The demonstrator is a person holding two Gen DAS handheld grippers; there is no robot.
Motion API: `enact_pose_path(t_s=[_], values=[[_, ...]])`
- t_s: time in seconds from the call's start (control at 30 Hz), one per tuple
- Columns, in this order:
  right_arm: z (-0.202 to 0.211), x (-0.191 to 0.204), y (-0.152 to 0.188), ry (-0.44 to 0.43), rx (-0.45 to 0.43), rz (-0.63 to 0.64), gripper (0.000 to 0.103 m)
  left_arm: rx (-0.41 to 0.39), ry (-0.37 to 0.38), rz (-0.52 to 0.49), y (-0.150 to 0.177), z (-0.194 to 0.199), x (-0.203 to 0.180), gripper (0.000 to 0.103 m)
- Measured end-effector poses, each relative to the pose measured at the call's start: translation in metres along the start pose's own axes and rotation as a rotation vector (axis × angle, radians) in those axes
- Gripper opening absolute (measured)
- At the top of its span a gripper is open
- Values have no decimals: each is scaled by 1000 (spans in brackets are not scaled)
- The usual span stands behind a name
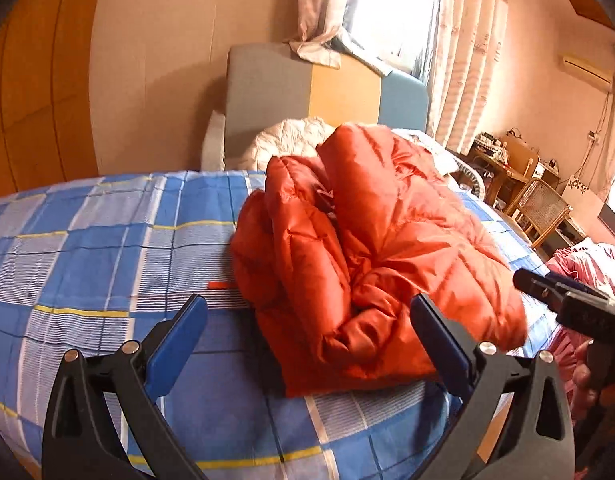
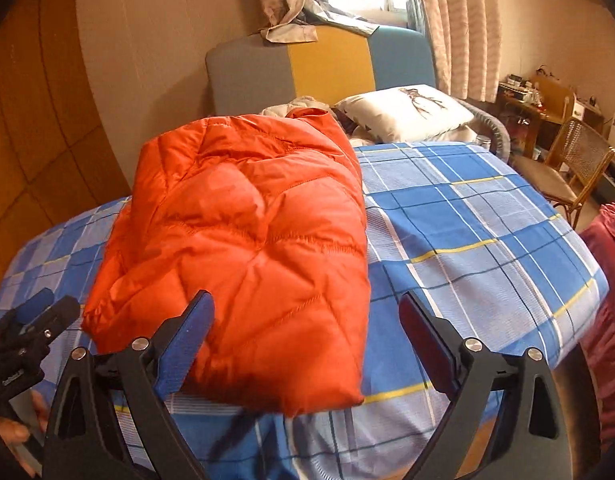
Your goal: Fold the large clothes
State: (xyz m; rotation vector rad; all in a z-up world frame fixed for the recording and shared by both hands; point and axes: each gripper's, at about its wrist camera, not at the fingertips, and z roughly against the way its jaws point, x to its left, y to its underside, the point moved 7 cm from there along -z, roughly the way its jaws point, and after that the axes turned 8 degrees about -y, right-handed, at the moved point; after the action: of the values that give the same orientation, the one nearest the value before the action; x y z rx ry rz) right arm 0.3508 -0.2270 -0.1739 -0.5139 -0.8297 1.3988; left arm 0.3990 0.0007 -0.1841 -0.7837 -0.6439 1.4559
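An orange puffer jacket (image 1: 367, 248) lies folded into a thick bundle on the blue plaid bed sheet (image 1: 107, 240). It also shows in the right wrist view (image 2: 243, 240), smooth quilted side up. My left gripper (image 1: 307, 316) is open and empty, just short of the jacket's near edge. My right gripper (image 2: 305, 314) is open and empty, above the jacket's near right corner. The right gripper shows at the right edge of the left wrist view (image 1: 547, 286); the left gripper shows at the lower left of the right wrist view (image 2: 35, 320).
A white pillow (image 2: 407, 112) and crumpled white bedding (image 1: 291, 140) lie by the grey, yellow and blue headboard (image 2: 327, 64). A cane chair (image 2: 575, 168) and cluttered desk (image 2: 539, 100) stand right. Pink fabric (image 1: 587, 268) hangs off the bed's right side. A wooden wardrobe (image 1: 31, 92) stands left.
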Motion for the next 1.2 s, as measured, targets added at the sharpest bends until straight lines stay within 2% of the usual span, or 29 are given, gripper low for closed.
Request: enact_pose_path(t_s=[0.2,0.4,0.6,0.9,1.2], values=[[28,5,22,98,-19,-16,97,-49,-49,-4,12,40,-7,101],[50,12,38,192,-41,-5,100,-65,-94,-33,31,59,-15,101],[63,20,51,205,-55,5,100,-92,-132,-55,44,78,-17,101],[86,30,57,200,-122,48,100,-135,-153,-5,43,102,-10,101],[90,34,61,201,-134,76,100,-148,-168,-1,43,111,-13,101]])
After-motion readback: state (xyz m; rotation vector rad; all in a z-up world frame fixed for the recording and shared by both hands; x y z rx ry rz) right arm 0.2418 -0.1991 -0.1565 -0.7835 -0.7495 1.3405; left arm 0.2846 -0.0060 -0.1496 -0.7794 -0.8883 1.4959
